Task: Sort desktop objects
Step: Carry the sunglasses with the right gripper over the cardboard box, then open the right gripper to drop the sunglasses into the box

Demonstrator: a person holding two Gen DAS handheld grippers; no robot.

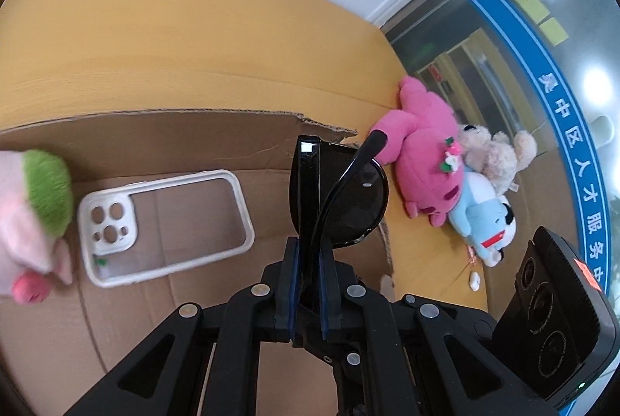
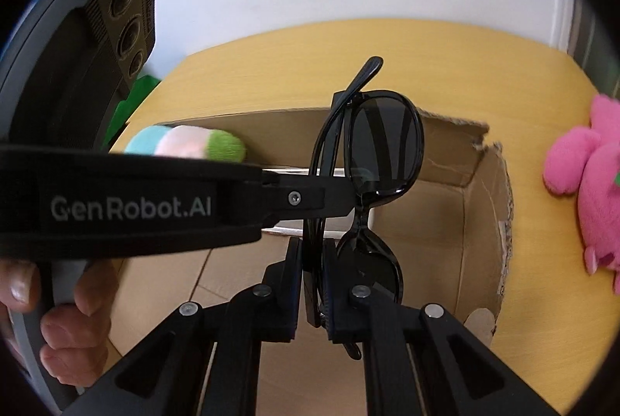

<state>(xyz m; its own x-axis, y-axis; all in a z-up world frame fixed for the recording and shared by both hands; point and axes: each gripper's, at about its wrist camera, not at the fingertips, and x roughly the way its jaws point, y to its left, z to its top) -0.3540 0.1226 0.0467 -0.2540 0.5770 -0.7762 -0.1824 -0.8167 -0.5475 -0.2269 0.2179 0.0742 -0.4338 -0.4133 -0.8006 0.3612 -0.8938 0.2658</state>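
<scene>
Black sunglasses (image 1: 350, 199) are held above an open cardboard box (image 1: 193, 140). My left gripper (image 1: 309, 253) is shut on the sunglasses. My right gripper (image 2: 313, 261) is also shut on the sunglasses (image 2: 381, 140), at the folded temples near the lower lens. The left gripper (image 2: 341, 199) reaches in from the left in the right wrist view and clamps the same glasses near the bridge. Inside the box lie a white phone case (image 1: 166, 226) and a pink, blue and green plush (image 1: 31, 222), which also shows in the right wrist view (image 2: 186, 142).
The box (image 2: 484, 222) sits on a yellow wooden table (image 1: 174, 40). A pink plush (image 1: 426, 160), a beige plush (image 1: 492, 152) and a light blue and white plush (image 1: 484, 218) lie on the table right of the box. A glass wall stands at far right.
</scene>
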